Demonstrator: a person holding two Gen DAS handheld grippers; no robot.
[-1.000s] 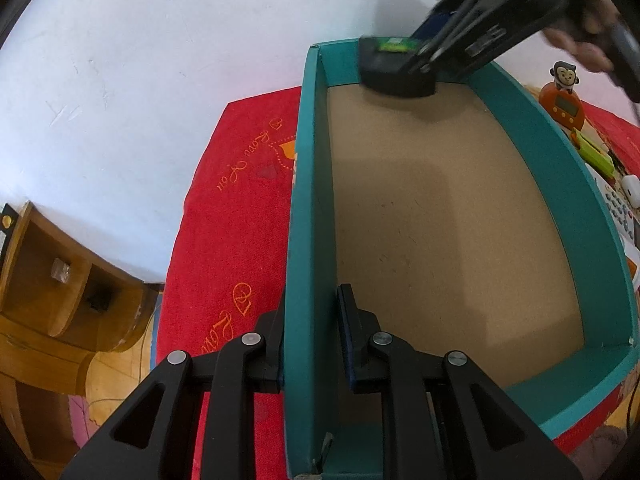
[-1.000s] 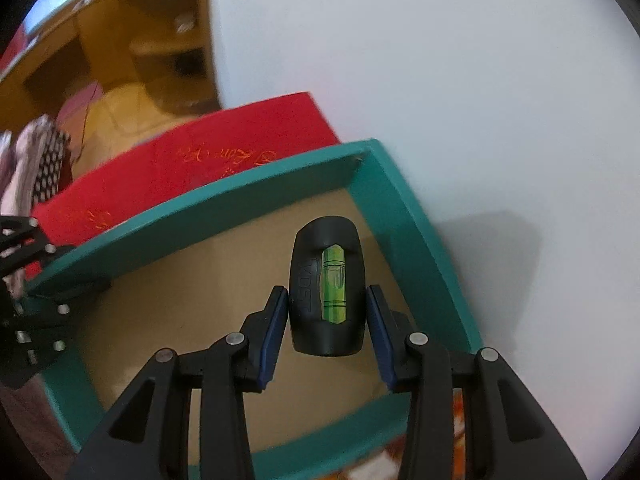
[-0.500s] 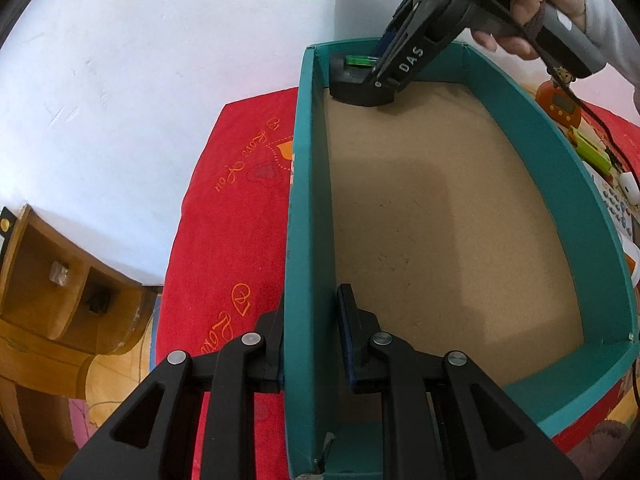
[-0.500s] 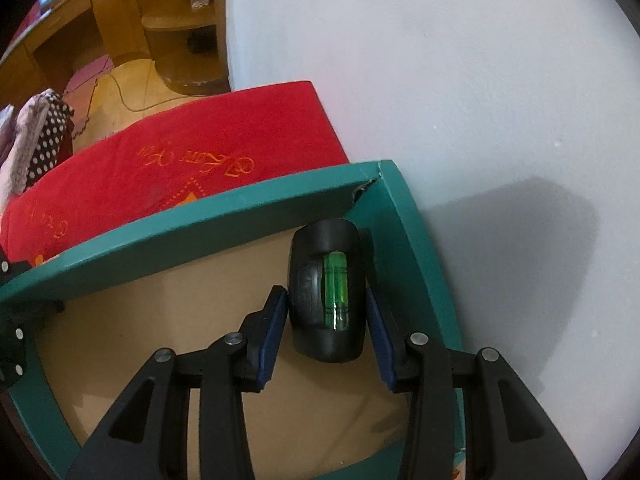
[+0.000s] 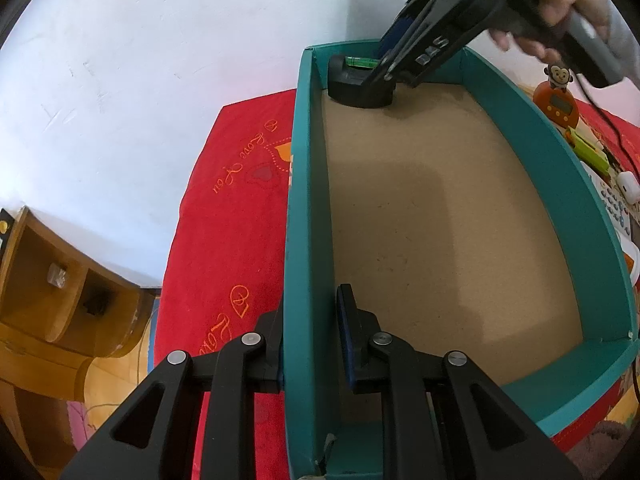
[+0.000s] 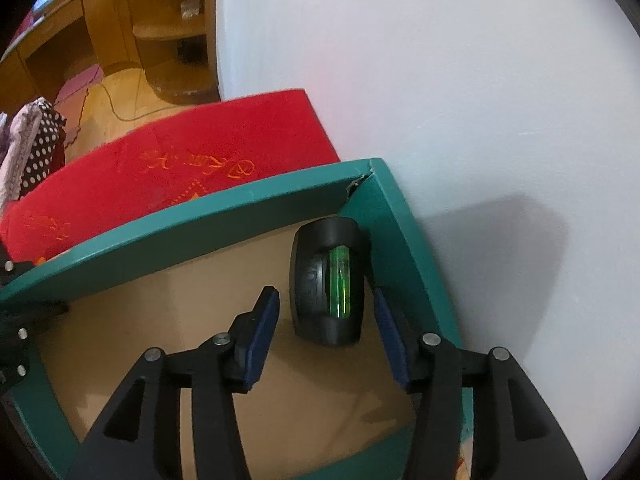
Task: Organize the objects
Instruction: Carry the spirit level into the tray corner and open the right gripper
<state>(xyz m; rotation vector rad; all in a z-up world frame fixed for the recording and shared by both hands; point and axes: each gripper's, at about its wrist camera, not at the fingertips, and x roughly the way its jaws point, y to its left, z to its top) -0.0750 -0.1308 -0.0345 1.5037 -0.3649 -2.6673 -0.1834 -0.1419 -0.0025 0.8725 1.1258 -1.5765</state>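
Note:
A teal box [image 5: 306, 208] with a brown cardboard floor sits on a red cloth. My left gripper [image 5: 310, 320] is shut on the box's left wall, one finger on each side. A black spirit level with a green vial [image 6: 329, 284] rests on the box floor in the far corner; it also shows in the left wrist view [image 5: 358, 82]. My right gripper [image 6: 324, 316] is open, its fingers on either side of the level and apart from it. In the left wrist view the right gripper [image 5: 396, 60] reaches into that corner from above.
The red cloth [image 5: 236, 208] with orange lettering lies against a white wall. To the box's right are an orange monkey timer [image 5: 558, 98], a green object [image 5: 588, 150] and a keypad device [image 5: 614, 204]. A wooden shelf unit [image 5: 48, 296] stands at the left.
My right gripper lowered the level into the box's far corner, then opened and let it go. My left gripper kept its hold on the box wall.

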